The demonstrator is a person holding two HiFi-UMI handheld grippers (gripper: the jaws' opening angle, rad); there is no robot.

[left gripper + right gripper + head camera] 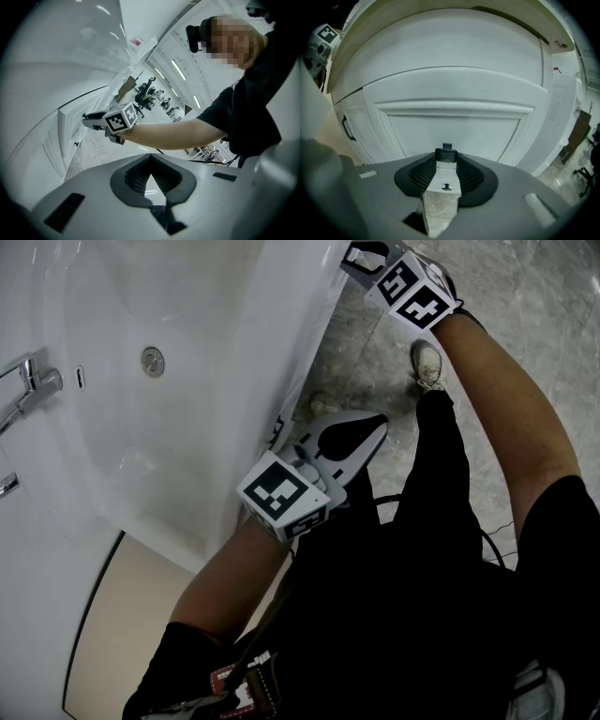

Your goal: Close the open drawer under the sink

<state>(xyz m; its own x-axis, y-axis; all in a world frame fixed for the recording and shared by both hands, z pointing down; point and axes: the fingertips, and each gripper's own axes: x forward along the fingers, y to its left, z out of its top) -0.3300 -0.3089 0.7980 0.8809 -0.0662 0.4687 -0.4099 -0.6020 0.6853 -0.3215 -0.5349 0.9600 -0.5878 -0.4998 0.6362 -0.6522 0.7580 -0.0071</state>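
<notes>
Sink (112,456) fills the 9 o'clock side of the head view, white, with its drain (153,360) toward 10 o'clock and the faucet (33,390) at the 9 o'clock edge. The left gripper (370,432) sits near the centre, beside the sink's outer rim, its tips pointing to 2 o'clock over the marble floor (525,296). The right gripper (356,259) is up at 1 o'clock, reaching under the rim, and the drawer cannot be seen from here. A shoe (428,362) stands on the floor between the two arms.

From the left gripper view, that gripper's jaws are clenched tip to tip with nothing between them. At 10 o'clock the right gripper reaches toward the white cabinet (61,136).

From the right gripper view, the drawer front (454,126), white and panelled, spreads across 12 o'clock, close ahead. A small dark handle (446,154) fills the gap between the jaw tips, which clamp it from both sides.
</notes>
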